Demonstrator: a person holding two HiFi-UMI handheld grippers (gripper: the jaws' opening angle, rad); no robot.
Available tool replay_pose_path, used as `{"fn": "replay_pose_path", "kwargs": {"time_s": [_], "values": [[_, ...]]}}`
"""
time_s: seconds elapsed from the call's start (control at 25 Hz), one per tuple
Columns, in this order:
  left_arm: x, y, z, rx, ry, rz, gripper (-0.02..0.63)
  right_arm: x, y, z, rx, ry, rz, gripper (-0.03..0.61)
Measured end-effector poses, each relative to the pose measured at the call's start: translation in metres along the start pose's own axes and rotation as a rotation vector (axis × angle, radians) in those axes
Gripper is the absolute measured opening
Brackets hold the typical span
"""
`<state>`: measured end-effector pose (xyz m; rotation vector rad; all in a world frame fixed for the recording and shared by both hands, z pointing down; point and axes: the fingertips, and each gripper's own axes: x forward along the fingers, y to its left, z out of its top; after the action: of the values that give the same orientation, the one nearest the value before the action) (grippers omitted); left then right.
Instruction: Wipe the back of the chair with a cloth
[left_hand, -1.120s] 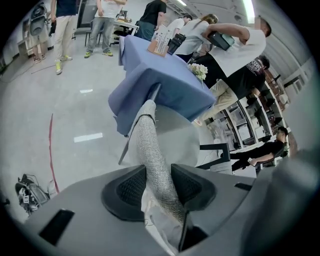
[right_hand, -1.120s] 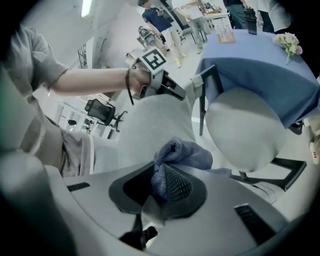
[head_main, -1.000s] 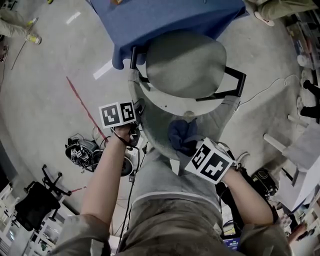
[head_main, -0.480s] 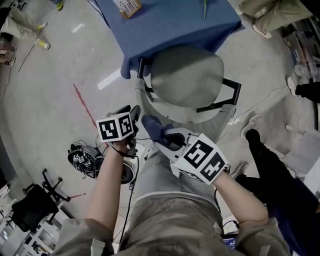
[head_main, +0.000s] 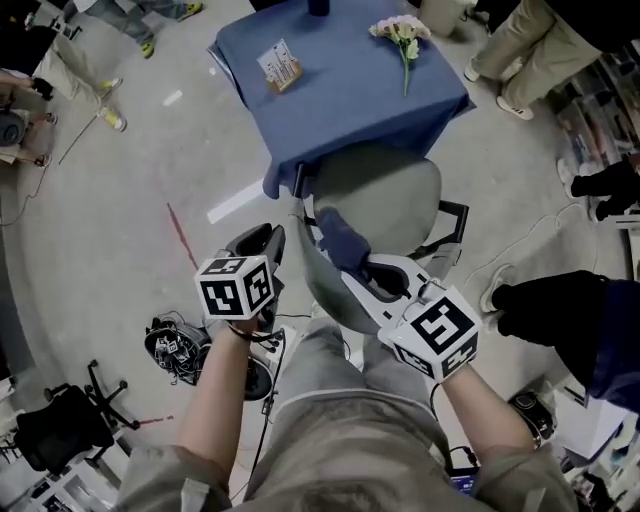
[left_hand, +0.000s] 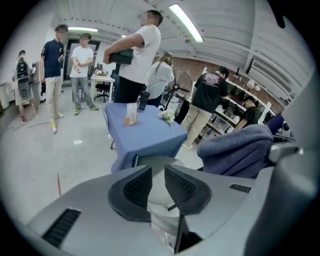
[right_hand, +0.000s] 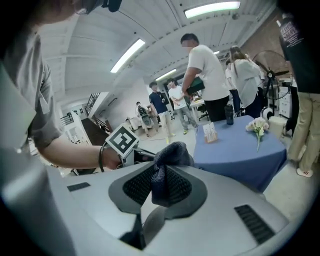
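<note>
The grey office chair stands in front of me, its backrest nearest to me. My right gripper is shut on a dark blue cloth and holds it over the top edge of the backrest. In the right gripper view the cloth bunches up between the pads. My left gripper hovers just left of the backrest. Its jaws are closing, with a narrow gap and nothing between them. The left gripper view shows the chair seat beyond the jaws and the cloth at the right.
A table with a blue cover stands behind the chair, with a flower sprig and a small card stand on it. Cables and a device lie on the floor at left. People stand around, one in black close at right.
Both grippers have come up from low behind the backrest to its top edge. The right one carried the cloth up with it. The head view now shows more of the table.
</note>
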<state>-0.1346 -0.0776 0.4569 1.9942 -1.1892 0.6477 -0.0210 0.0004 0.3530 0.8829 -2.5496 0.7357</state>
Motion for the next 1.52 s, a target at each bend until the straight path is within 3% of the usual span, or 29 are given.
{"fn": "replay_pose_path", "kwargs": {"time_s": [0.32, 0.48, 0.76, 1.12, 1.52], "values": [[-0.050, -0.039, 0.064, 0.143, -0.194, 0.050, 0.043, -0.050, -0.013, 0.063, -0.077, -0.139, -0.081, 0.066], [-0.075, -0.061, 0.095, 0.174, -0.270, 0.040, 0.035, -0.079, -0.019, 0.096, -0.108, -0.209, -0.120, 0.067], [-0.124, -0.106, 0.158, 0.310, -0.437, 0.045, 0.032, -0.134, -0.014, 0.153, -0.188, -0.356, -0.174, 0.067], [-0.184, -0.145, 0.199, 0.365, -0.620, 0.024, 0.031, -0.196, 0.005, 0.199, -0.279, -0.507, -0.252, 0.067], [-0.248, -0.176, 0.219, 0.540, -0.790, 0.072, 0.031, -0.240, 0.033, 0.230, -0.339, -0.647, -0.301, 0.067]]}}
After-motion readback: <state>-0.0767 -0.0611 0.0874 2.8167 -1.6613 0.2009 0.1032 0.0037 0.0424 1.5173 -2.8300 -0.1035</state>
